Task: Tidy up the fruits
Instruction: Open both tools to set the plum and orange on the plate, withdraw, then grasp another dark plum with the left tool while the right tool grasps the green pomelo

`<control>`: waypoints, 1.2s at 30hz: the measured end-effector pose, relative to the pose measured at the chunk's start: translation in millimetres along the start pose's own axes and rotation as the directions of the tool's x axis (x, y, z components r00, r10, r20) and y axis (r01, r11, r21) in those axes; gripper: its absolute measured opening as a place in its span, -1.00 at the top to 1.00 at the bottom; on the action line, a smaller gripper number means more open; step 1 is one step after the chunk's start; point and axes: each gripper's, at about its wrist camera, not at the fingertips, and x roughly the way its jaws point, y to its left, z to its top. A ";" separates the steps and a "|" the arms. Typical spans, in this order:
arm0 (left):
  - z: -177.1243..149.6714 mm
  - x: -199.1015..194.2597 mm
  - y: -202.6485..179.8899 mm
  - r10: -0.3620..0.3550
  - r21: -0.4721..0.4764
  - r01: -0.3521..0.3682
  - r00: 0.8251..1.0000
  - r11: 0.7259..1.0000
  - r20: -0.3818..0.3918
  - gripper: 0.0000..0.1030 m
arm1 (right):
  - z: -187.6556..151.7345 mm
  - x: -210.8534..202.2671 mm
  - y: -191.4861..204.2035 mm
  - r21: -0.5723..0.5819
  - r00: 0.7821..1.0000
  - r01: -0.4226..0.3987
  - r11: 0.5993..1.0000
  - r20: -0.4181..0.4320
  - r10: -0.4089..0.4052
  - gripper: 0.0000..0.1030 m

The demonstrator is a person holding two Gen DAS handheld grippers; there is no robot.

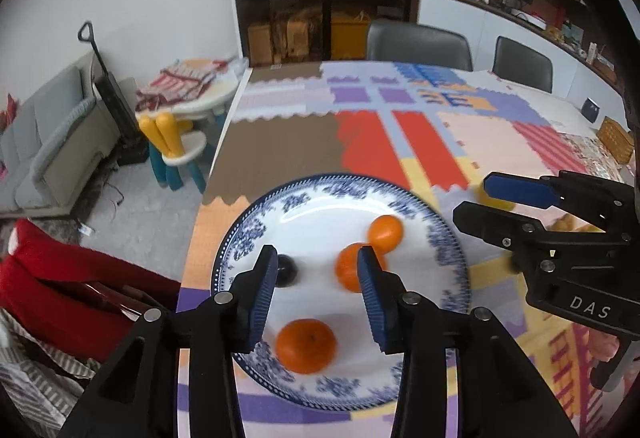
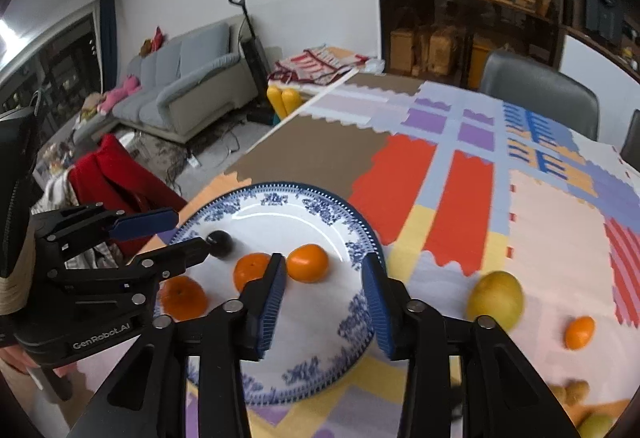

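A blue-patterned white plate (image 1: 320, 194) (image 2: 280, 214) holds three oranges (image 1: 306, 346) (image 2: 308, 263) and a dark plum (image 1: 288, 270) (image 2: 221, 243). My left gripper (image 1: 316, 298) is open and empty just above the plate, its fingers over the plum and the middle orange (image 1: 348, 272). My right gripper (image 2: 324, 302) is open and empty over the plate's right rim; it shows in the left wrist view (image 1: 480, 198). A yellow-green pear (image 2: 496, 298) and a small orange (image 2: 580, 332) lie on the cloth right of the plate.
The table carries a colourful patchwork cloth (image 1: 400, 126). Brown lumps (image 2: 572, 392) and a greenish fruit (image 2: 596, 426) lie at the lower right. A wicker basket (image 1: 616, 140) sits at the far right. A red-draped chair (image 1: 60, 278) stands left; grey chairs (image 1: 420, 42) stand behind.
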 end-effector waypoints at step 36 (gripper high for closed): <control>-19.3 -95.2 -148.6 -0.039 0.092 0.023 0.984 0.995 0.174 -0.71 | -98.0 -183.2 -96.3 0.276 0.934 0.292 0.916 0.124 -0.336 -0.59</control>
